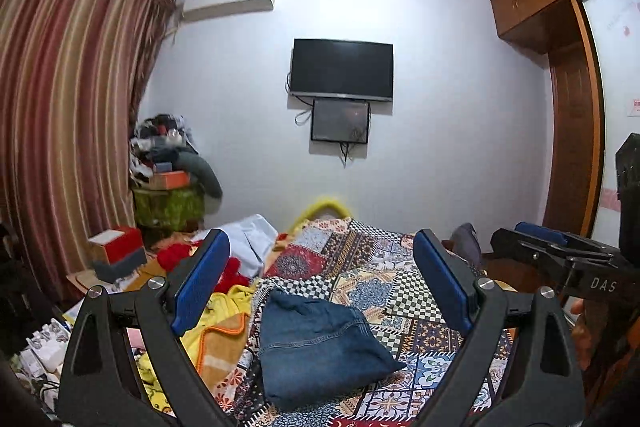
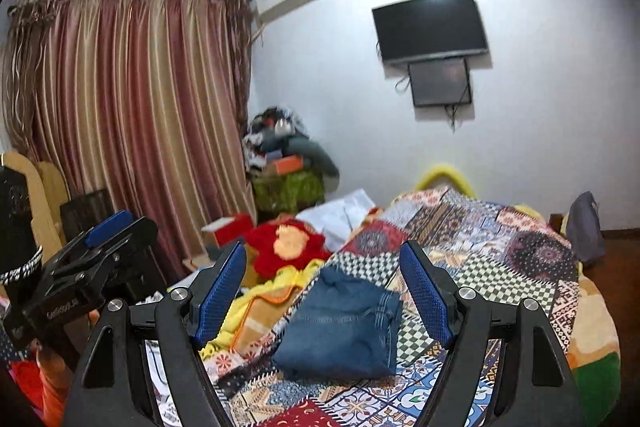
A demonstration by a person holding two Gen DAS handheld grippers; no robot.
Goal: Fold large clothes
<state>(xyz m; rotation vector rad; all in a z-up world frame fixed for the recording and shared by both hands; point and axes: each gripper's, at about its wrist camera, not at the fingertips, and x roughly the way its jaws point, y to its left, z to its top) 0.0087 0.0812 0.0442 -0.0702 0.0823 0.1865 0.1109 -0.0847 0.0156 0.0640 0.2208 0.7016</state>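
We hold both claws up over the near edge of the bed [image 1: 420,343], each with its jaws spread wide and nothing between them. The left claw [image 1: 320,279] frames the folded blue jeans [image 1: 320,343], which lie as a compact bundle on the patchwork bedspread [image 1: 360,259], close to the near edge and somewhat toward the bed's left side. The right claw [image 2: 322,283] looks at the same jeans [image 2: 344,331] from a little further right, and here we see the denim stacked in layers with a stitched seam running down its right side. In the left wrist view the right claw [image 1: 532,239] shows at the right margin, held clear of the bed; in the right wrist view the left claw [image 2: 104,231] shows at the left margin, and we cannot tell from that angle how its jaws stand. Just beside the jeans toward the bed's left edge lies a yellow blanket [image 2: 260,303] with an orange border, touching the bedspread, and beyond it a red plush item [image 2: 288,247] and a white cloth [image 2: 344,211] near the far left corner. A dark television [image 1: 342,69] hangs on the far wall above a smaller screen [image 1: 340,121], striped curtains [image 2: 132,107] cover the window at the left, and a heap of clothes [image 2: 280,143] sits on a green box in the corner.
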